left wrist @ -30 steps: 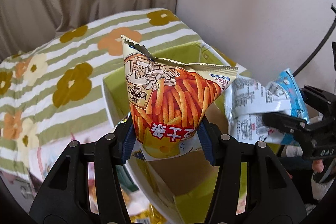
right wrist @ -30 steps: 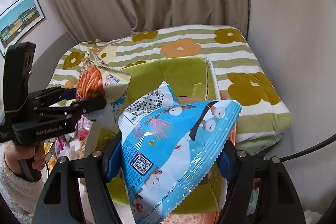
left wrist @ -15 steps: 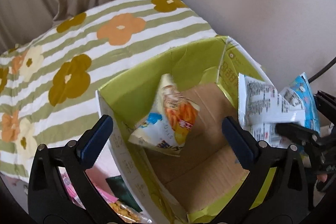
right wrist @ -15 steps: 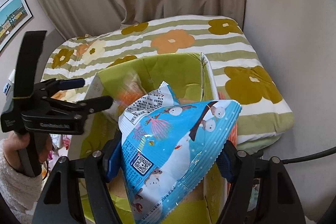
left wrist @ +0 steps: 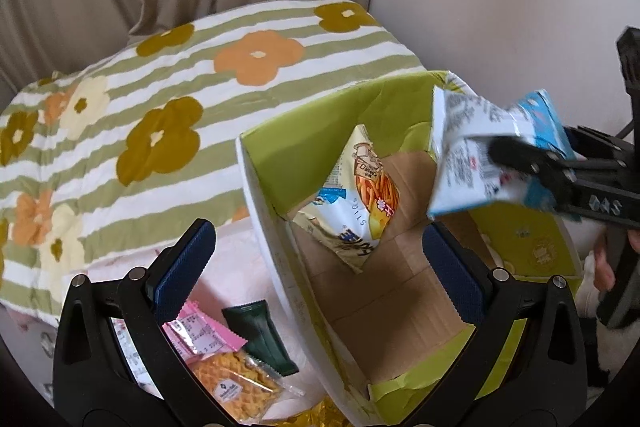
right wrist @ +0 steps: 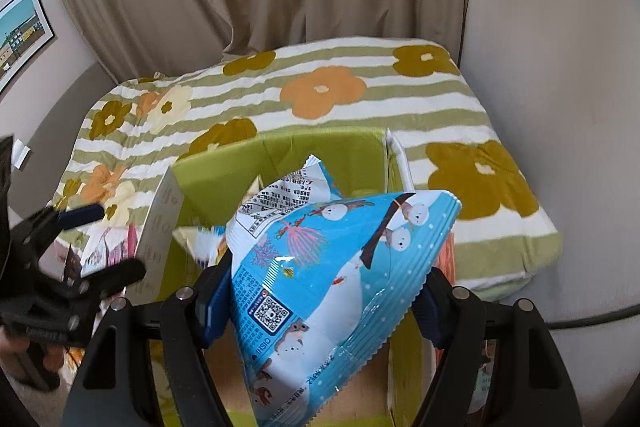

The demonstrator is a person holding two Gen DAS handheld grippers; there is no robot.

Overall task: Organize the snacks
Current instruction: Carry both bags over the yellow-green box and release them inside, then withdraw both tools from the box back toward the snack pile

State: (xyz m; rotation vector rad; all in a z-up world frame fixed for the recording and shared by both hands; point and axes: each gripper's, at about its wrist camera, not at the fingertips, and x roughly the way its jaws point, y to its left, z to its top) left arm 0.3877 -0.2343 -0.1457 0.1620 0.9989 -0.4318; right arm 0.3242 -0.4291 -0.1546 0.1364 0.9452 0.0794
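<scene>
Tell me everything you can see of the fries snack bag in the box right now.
The fries snack bag is a puffy, glossy foil-like pouch, cream with orange fries printed on it, blue lettering and crimped ends. It lies tilted inside the green box, on the brown cardboard floor, its upper end leaning toward the far green wall. No gripper touches it.

The left gripper (left wrist: 316, 259) points steeply down, its jaws spread wide with nothing between them. The right gripper (right wrist: 320, 291) tilts down too, its jaws clamped on a packet.

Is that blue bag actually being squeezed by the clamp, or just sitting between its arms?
Touching. In the right wrist view, both pads of the right gripper press the blue bag's sides, and the bag hangs off them above the green box.
</scene>
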